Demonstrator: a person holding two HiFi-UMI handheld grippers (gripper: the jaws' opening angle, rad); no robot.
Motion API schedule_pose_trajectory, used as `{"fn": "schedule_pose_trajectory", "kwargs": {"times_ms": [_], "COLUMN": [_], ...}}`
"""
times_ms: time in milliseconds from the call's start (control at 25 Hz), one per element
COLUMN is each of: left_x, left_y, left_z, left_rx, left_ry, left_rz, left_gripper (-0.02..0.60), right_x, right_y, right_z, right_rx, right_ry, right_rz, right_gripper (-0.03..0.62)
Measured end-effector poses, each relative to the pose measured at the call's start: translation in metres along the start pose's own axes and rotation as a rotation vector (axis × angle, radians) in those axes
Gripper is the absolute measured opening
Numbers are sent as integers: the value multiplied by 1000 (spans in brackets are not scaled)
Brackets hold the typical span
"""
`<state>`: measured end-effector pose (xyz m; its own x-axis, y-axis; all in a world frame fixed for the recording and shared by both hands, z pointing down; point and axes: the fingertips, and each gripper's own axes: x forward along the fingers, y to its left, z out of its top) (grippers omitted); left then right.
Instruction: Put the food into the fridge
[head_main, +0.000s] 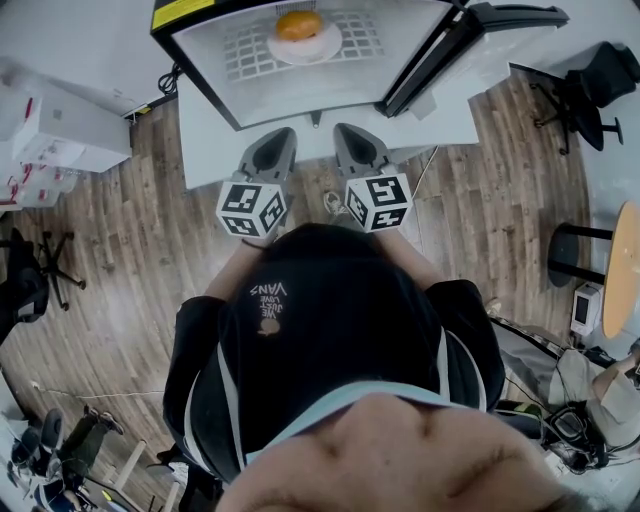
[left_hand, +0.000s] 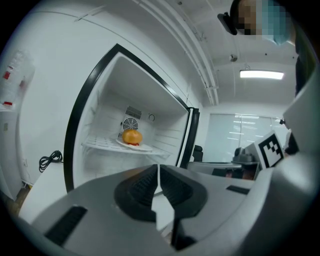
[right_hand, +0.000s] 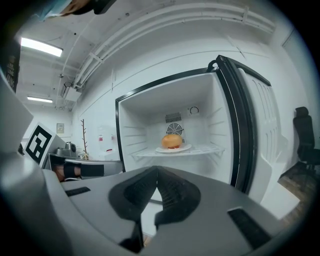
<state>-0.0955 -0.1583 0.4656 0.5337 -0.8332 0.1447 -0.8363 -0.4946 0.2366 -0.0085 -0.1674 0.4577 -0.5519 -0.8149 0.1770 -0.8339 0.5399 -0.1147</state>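
An orange bun (head_main: 299, 25) (left_hand: 132, 136) (right_hand: 172, 141) lies on a white plate (head_main: 322, 46) (left_hand: 142, 147) (right_hand: 184, 148) on the wire shelf (head_main: 360, 35) (left_hand: 100, 145) (right_hand: 210, 149) of the open white fridge (head_main: 300, 90). The fridge door (head_main: 470, 40) (right_hand: 255, 135) stands swung wide at the right. My left gripper (head_main: 283, 140) (left_hand: 158, 176) and right gripper (head_main: 346, 135) (right_hand: 156, 178) hang side by side in front of the fridge, well short of the shelf. Both are shut with nothing between their jaws.
White boxes (head_main: 55, 130) stand on the wooden floor at the left. A black office chair (head_main: 590, 90) is at the far right, a black stool (head_main: 575, 255) and a round wooden tabletop (head_main: 622, 270) nearer. A black cable (left_hand: 50, 160) lies left of the fridge.
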Motion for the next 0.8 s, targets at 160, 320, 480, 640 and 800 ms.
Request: {"fn": "schedule_pose_trajectory", "kwargs": {"times_ms": [160,320,480,640,800], "left_x": [-4,-8,-11,-12,-11], "left_y": [-3,-7,-8,-9,-11], "left_z": [-2,-5,-7,-10,-10], "left_rx": [3,2,3,0,2], "left_ry": [2,7,9,10,10], "left_rz": [-8,-15,-23,-26,-33], "left_gripper": [25,25,25,25,25], "right_x": [-6,-11,-14,-17,-18], "right_y": [3,6,7,7,6], "right_z": [-2,-5,-8,-11,-10], "right_rx": [4,10,12,14,11], "right_ry": [0,3,2,5,4], "right_rz": [-10,-17,-26,-33,-37], "right_gripper": [12,12,12,12,12]}}
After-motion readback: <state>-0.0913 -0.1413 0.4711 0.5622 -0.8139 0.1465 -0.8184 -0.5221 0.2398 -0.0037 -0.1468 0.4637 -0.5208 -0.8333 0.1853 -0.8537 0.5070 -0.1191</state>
